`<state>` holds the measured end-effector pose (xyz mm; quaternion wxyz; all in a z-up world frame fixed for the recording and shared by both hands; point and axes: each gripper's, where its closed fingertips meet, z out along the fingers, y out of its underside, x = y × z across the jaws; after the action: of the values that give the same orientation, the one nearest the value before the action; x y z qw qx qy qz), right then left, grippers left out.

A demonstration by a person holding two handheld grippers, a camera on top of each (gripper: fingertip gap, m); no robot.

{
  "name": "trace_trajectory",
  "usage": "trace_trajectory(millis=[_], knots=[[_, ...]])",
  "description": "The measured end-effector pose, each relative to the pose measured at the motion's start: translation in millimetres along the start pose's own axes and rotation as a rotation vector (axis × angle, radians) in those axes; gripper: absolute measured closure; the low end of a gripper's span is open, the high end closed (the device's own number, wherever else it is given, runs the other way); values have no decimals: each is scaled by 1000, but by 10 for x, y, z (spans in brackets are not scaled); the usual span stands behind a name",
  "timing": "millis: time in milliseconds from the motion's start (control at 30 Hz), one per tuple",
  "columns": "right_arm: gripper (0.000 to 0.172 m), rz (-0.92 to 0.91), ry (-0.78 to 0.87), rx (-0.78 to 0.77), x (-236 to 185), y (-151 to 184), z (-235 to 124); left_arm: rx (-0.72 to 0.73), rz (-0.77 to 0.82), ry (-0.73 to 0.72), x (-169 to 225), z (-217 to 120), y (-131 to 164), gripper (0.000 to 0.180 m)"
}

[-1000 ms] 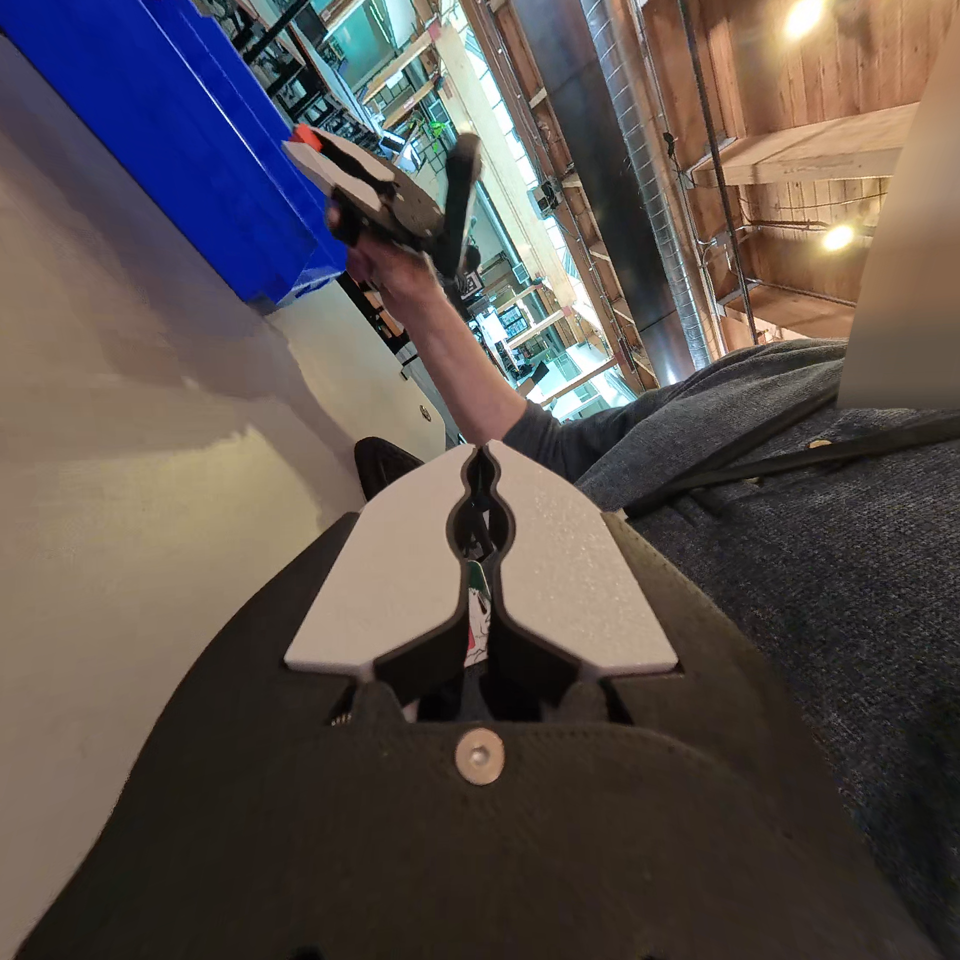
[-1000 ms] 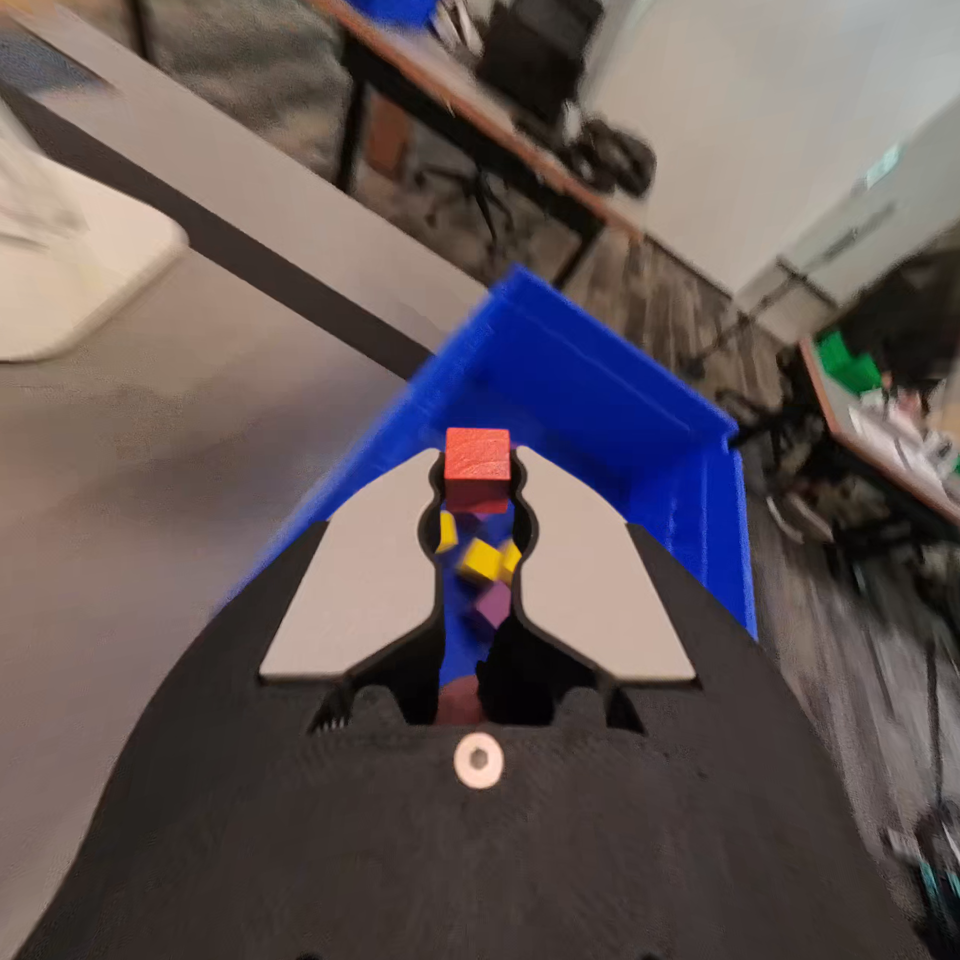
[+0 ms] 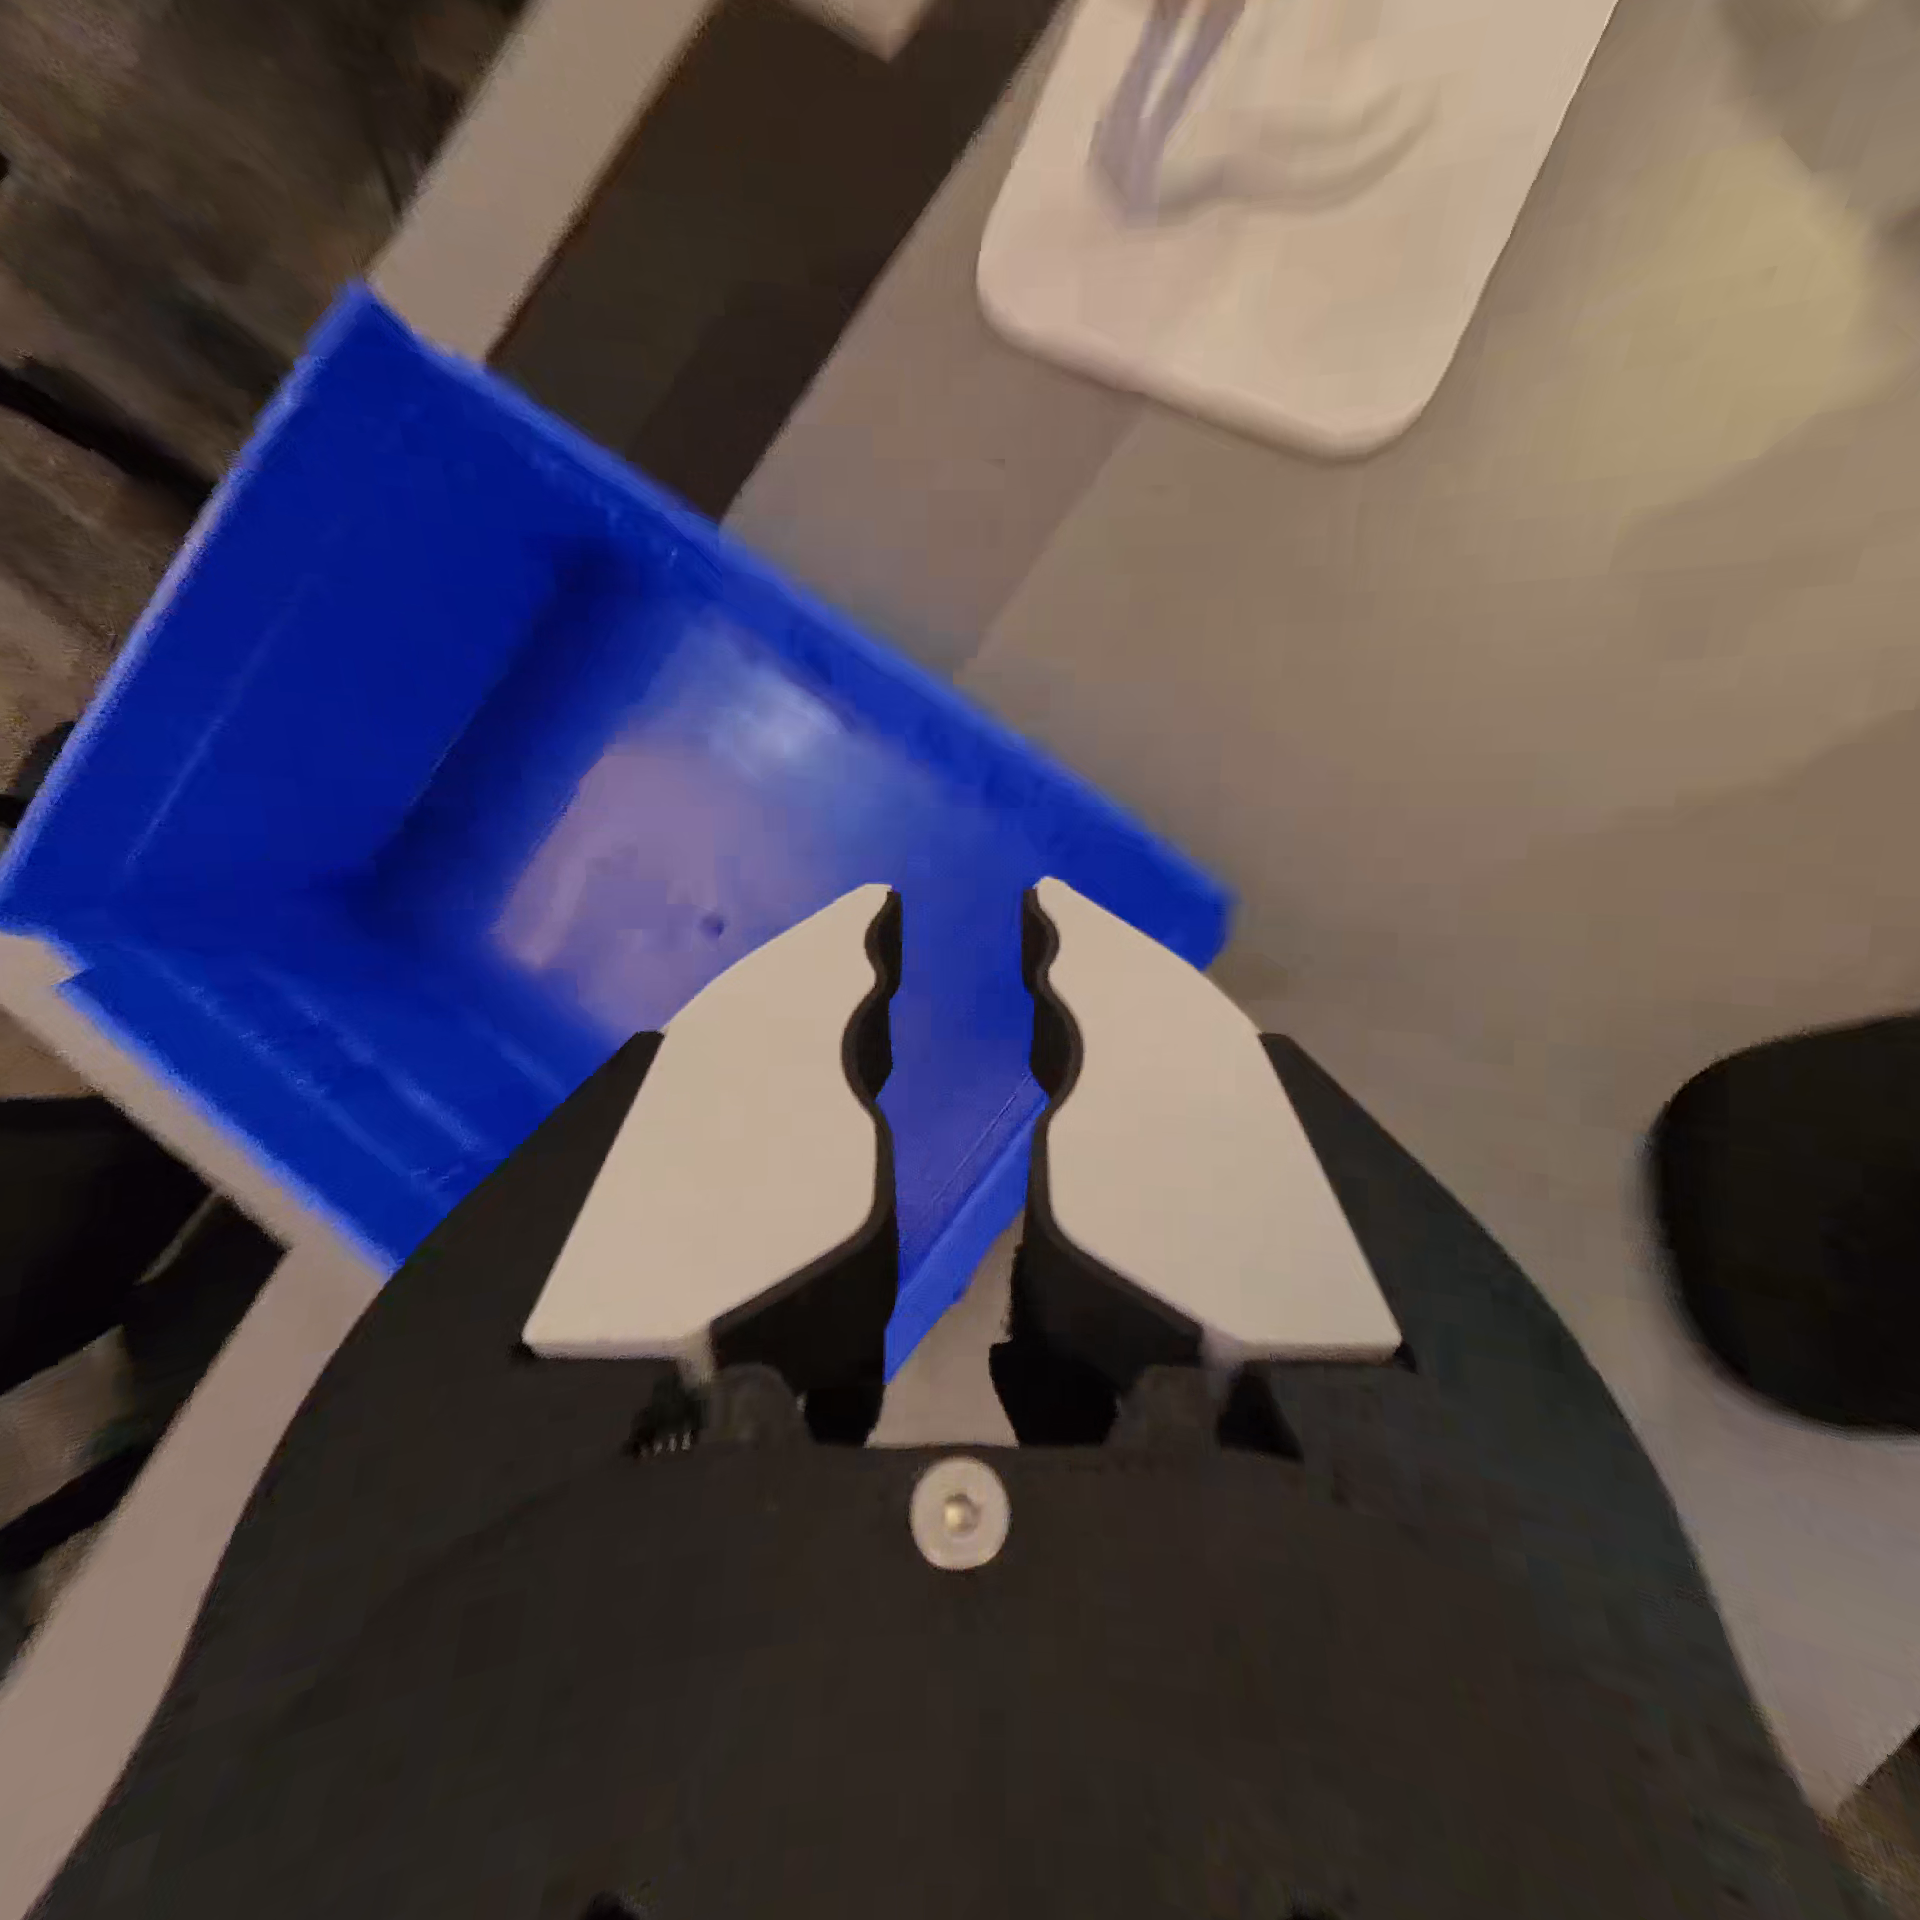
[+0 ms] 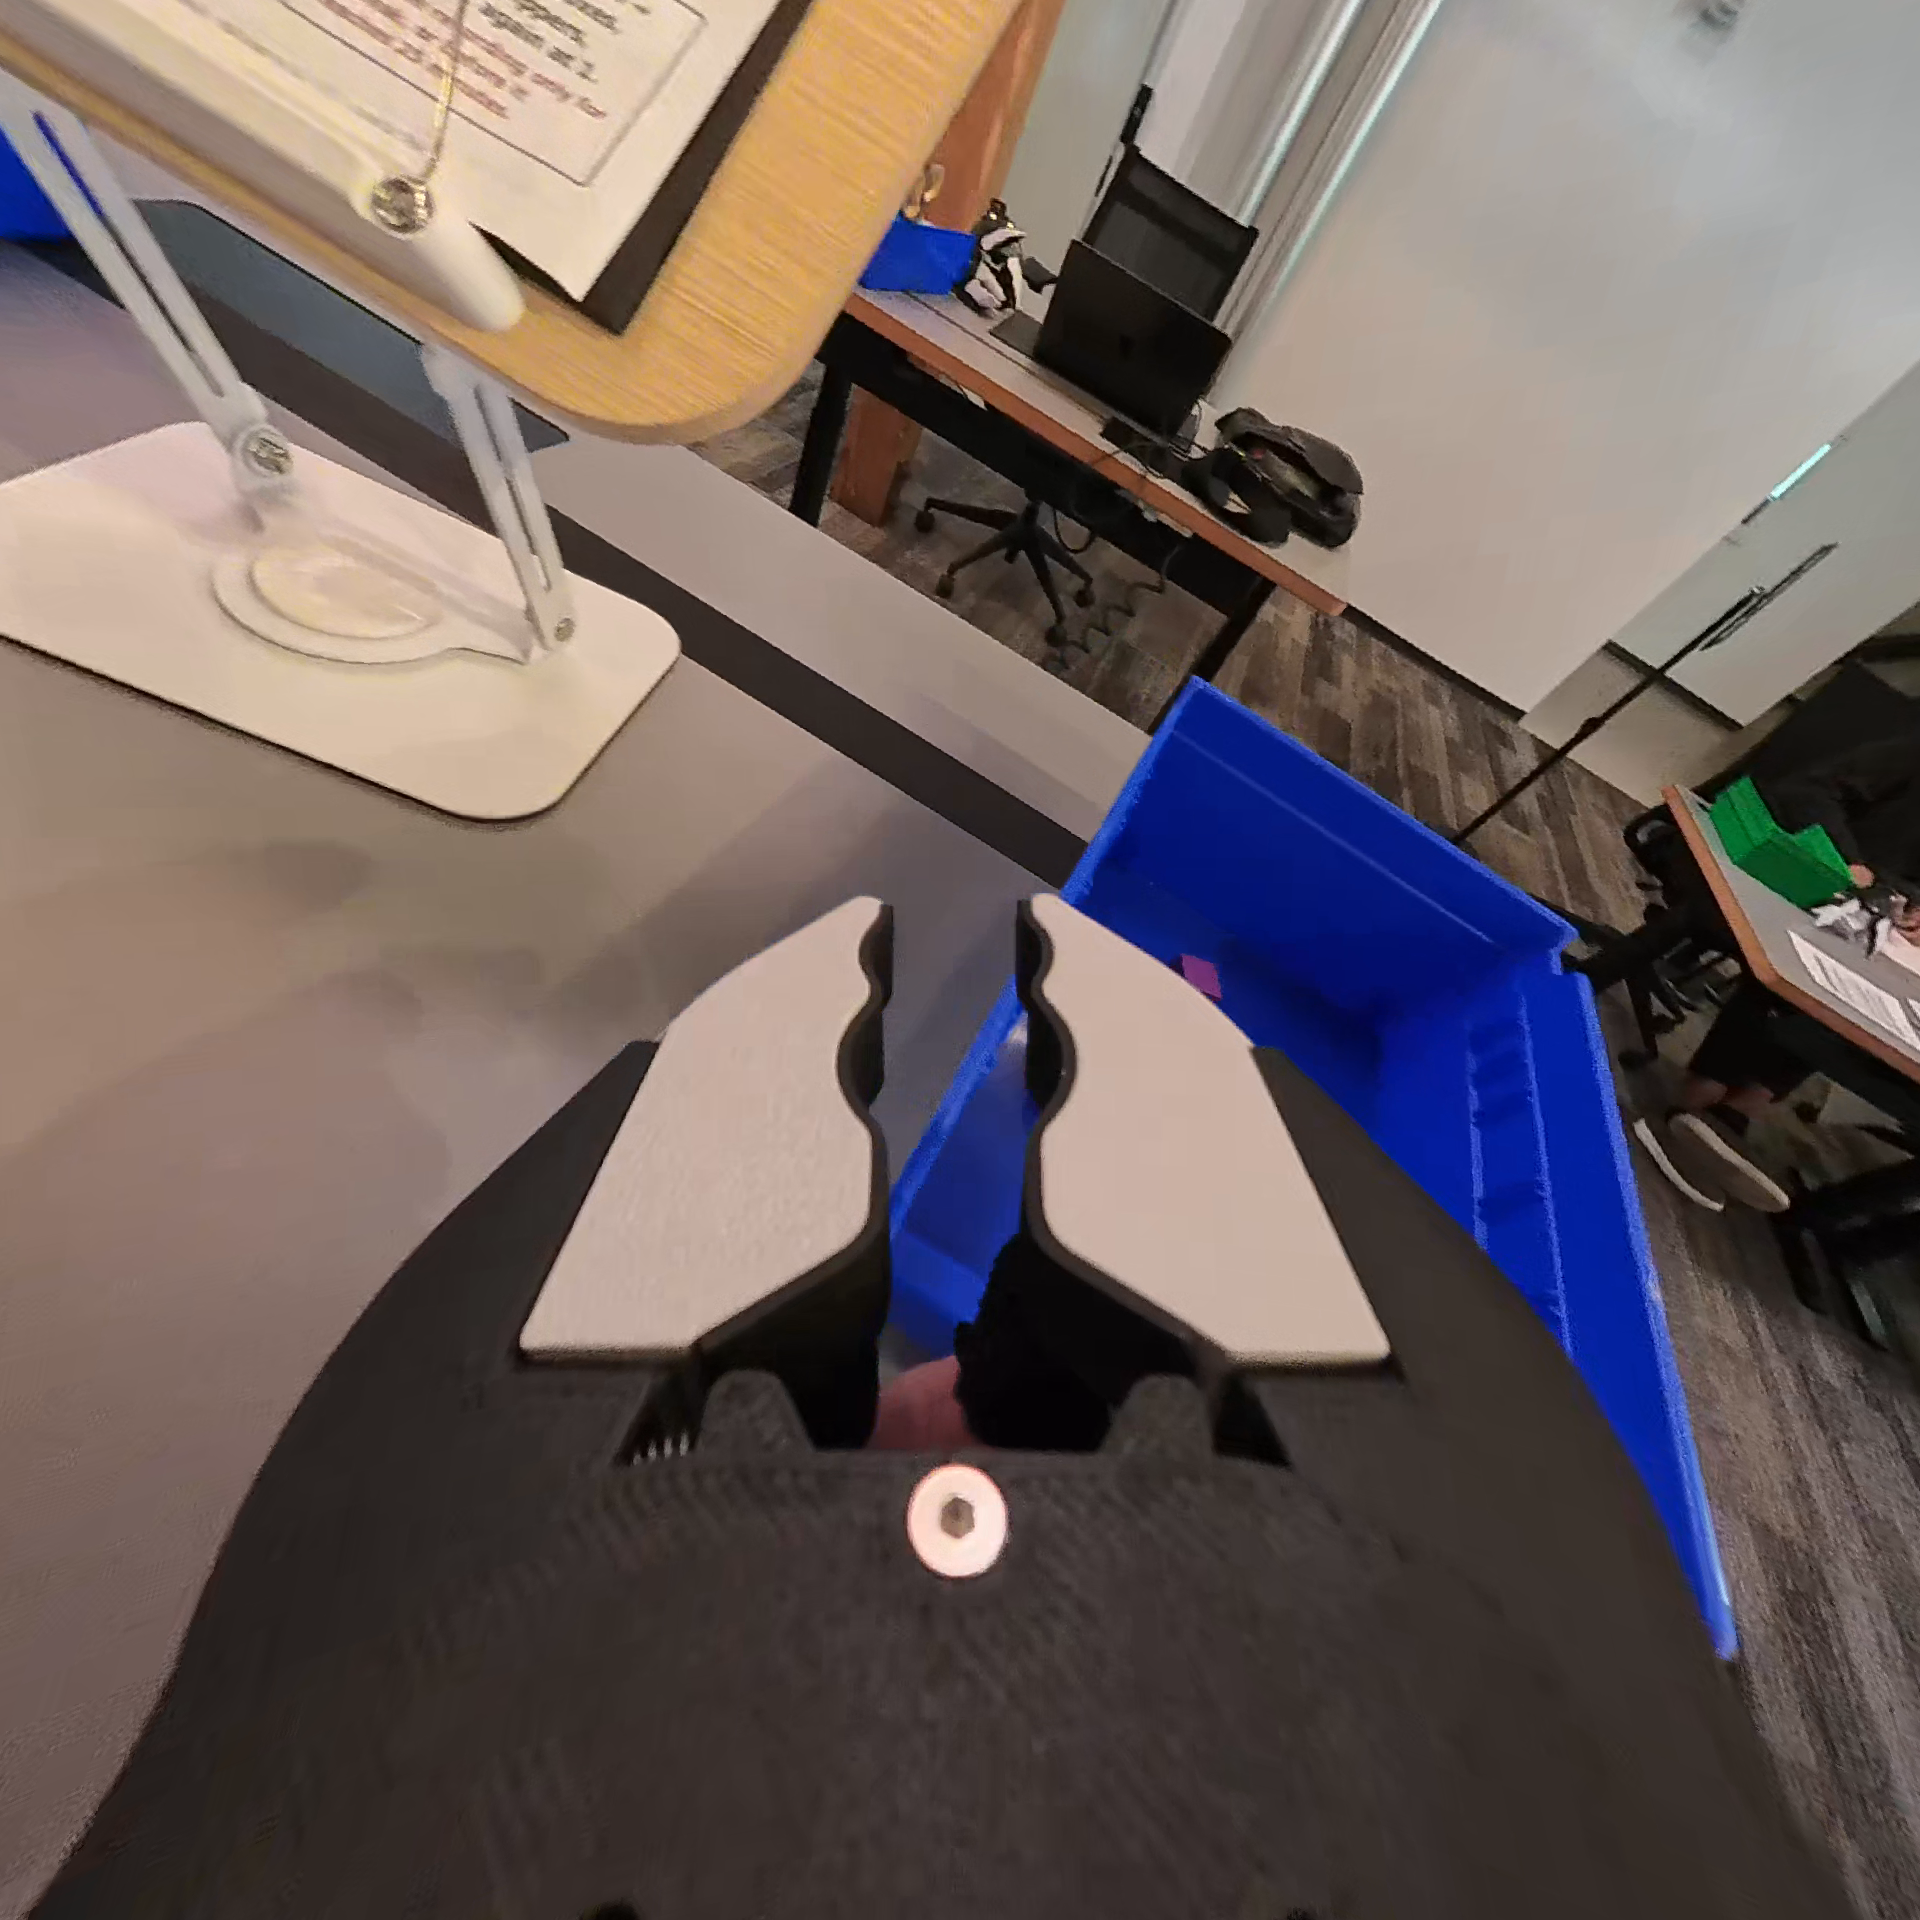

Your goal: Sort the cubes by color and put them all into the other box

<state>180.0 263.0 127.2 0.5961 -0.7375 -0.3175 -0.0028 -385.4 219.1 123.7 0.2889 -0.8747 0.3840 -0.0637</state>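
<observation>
Both the left gripper (image 3: 958,894) and right gripper (image 4: 953,912) are hovering with jaws narrowly parted and holding nothing, over blue boxes (image 3: 343,727) (image 4: 1351,894) sitting on the desk (image 4: 312,935), a purple cube (image 4: 1202,975) lying inside the right one.

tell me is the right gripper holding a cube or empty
Empty and open: the right gripper shows bare table between its parted fingers, no cube.

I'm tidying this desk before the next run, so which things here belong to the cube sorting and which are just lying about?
Belongs to the job:
- blue box, no cubes showing inside
- second blue box
- purple cube in it
- left gripper, open, holding nothing
- right gripper, open, holding nothing

Lying about:
- white stand base
- wooden board with paper
- black object
</observation>
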Motion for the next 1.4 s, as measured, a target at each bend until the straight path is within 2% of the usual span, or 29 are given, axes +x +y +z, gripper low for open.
trace_trajectory(millis=[100, 200, 400, 633, 733, 867, 967, 1067, 1133, 1233, 1333, 1400], knots=[[149, -2, -24, 5, -98, -36, 28, -235, 106, -20, -311, 195, 449, 150], [149, 7, -45, 7, -189, -55, 49, -383, 171, 11, -454, 435, 796, 140], [151, 5, -89, -1, -370, -59, 80, -699, 324, 46, -672, 725, 1450, 139], [151, 3, -124, -5, -514, -48, 114, -856, 383, 65, -797, 818, 1666, 136], [151, 2, -130, -1, -548, -57, 126, -886, 346, 127, -734, 808, 1699, 158], [151, 3, -136, 9, -574, -86, 123, -873, 323, 107, -756, 796, 1698, 157], [151, -14, -152, 32, -641, -181, 99, -776, 243, 65, -759, 720, 1512, 157], [149, -25, -225, 111, -869, -428, 55, -554, 123, 19, -668, 567, 1025, 158], [144, -34, -297, 172, -1103, -639, 31, -364, 48, 34, -472, 457, 609, 158], [136, -102, -393, 267, -1519, -967, 13, -99, -59, 150, 33, 319, -16, 158], [126, -197, -481, 356, -1949, -1246, 11, 155, -177, 383, 708, 205, -619, 158], [120, -269, -514, 405, -2188, -1398, 15, 259, -202, 540, 1185, 152, -929, 158]])
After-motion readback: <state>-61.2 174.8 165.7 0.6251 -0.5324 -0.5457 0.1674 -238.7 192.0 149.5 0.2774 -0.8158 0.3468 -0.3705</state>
